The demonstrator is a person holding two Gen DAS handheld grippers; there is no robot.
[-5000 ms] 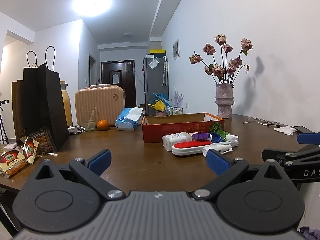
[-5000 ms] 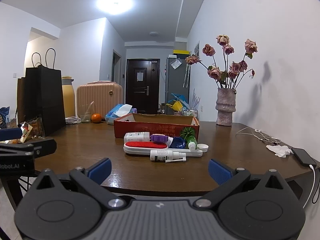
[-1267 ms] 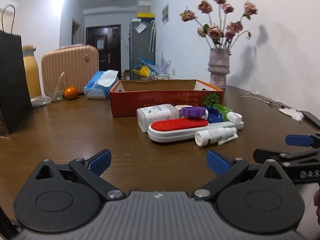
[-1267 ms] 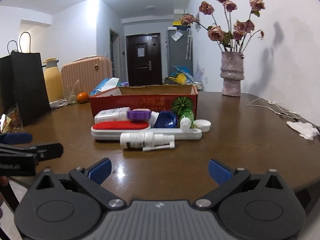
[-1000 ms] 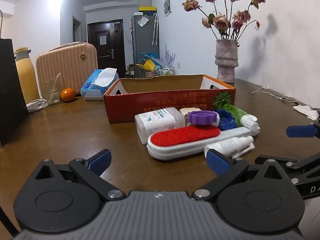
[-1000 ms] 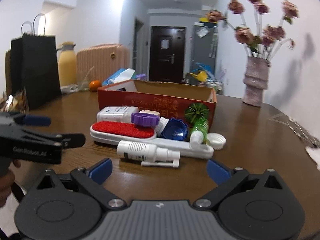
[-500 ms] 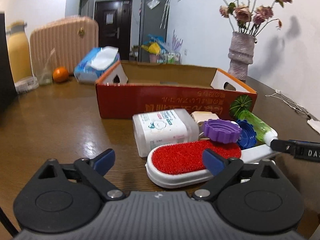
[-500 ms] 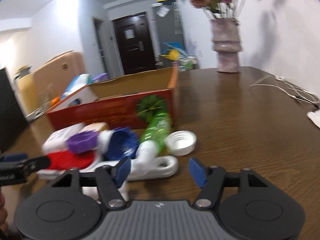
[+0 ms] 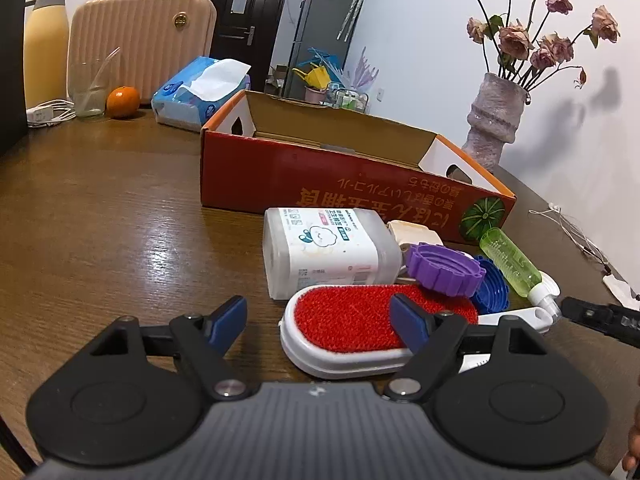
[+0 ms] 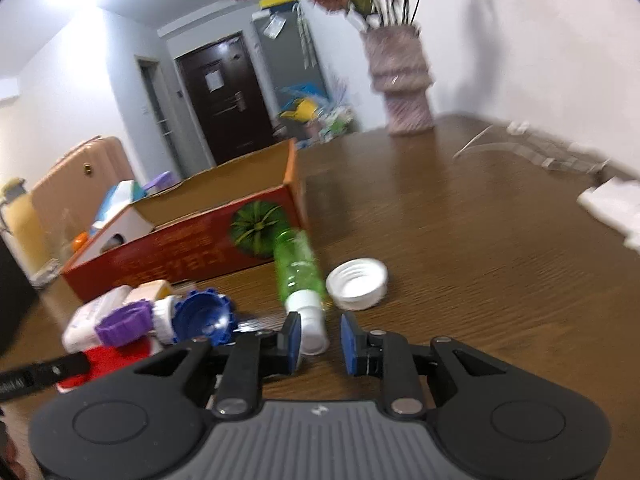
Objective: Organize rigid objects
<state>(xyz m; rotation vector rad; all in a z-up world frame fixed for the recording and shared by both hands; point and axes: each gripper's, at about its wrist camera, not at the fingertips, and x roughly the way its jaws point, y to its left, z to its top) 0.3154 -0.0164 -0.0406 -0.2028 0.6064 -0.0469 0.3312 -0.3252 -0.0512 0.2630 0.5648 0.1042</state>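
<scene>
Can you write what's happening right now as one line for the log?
left gripper: closing over red brush | right gripper: closing around green bottle cap | box: looks empty

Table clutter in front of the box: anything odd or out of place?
Three loose caps, purple, blue and white, lie off any bottle. The green bottle and white bottle lie on their sides. The box looks empty. Nothing spilled.

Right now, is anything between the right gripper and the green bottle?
Nothing visible. The right gripper is closing around the white cap end of the green bottle, which already lies between its jaws. The white lid sits just beside it.
</scene>
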